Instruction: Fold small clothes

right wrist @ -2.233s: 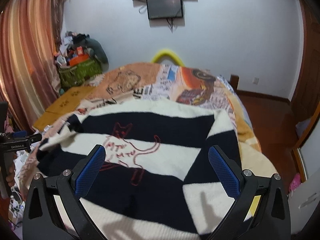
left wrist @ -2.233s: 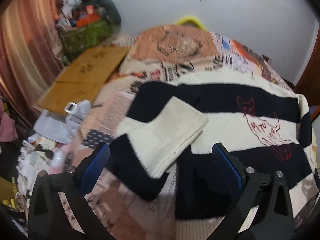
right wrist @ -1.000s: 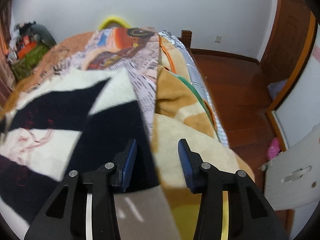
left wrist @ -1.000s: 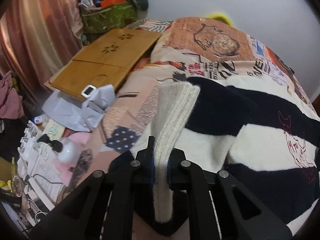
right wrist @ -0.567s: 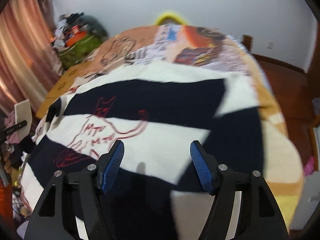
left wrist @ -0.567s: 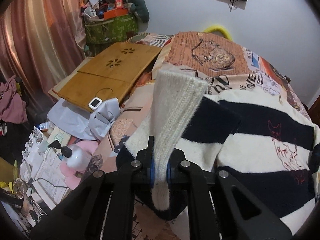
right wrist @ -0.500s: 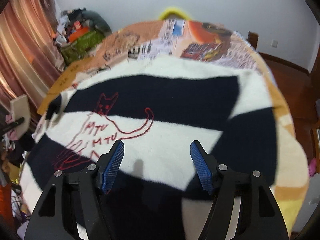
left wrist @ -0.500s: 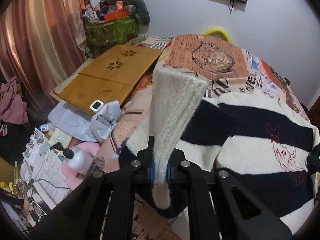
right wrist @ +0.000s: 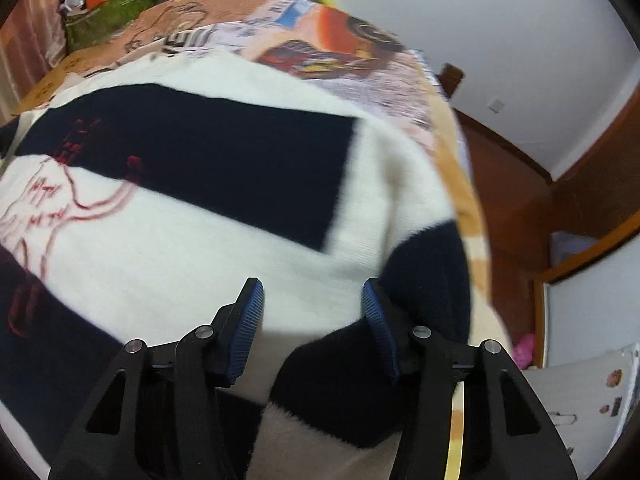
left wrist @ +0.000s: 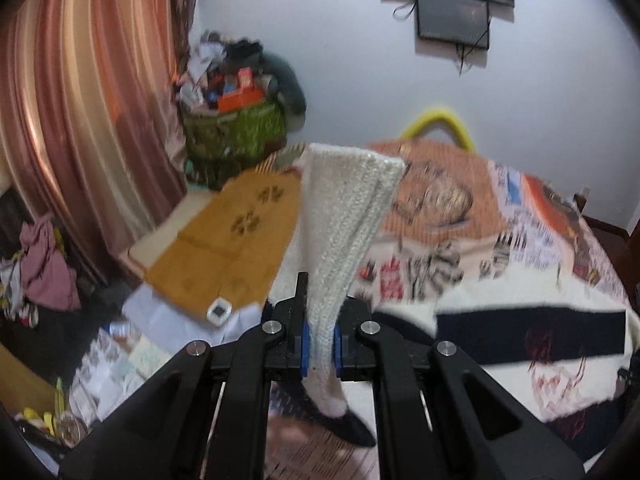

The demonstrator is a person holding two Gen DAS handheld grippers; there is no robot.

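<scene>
While my left gripper [left wrist: 319, 340] is clamped tight on the cream ribbed cuff [left wrist: 347, 216] of the sweater [right wrist: 168, 216], that cuff stands up out of the jaws with its long axis running away from me toward the far wall, its wide flat end topmost and its narrow end hanging below the blue pads beside a dark bit of sleeve. I see the left tool raised above the near left edge of the bed [left wrist: 472, 216], pointing roughly level across the room, with the wooden lap table [left wrist: 232, 240] and striped curtain [left wrist: 80, 112] off to its left.

Across the patterned bedspread lies the rest of the sweater, broad black and white bands running side to side, the red cat outline [right wrist: 52, 200] toward the left in the right wrist view. My right gripper [right wrist: 312, 320] is tilted down over the sweater's near right part, its blue pads [right wrist: 249, 320] standing apart with nothing between them, close above the knit where a white band meets a black one; I cannot tell whether the tips touch it.
</scene>
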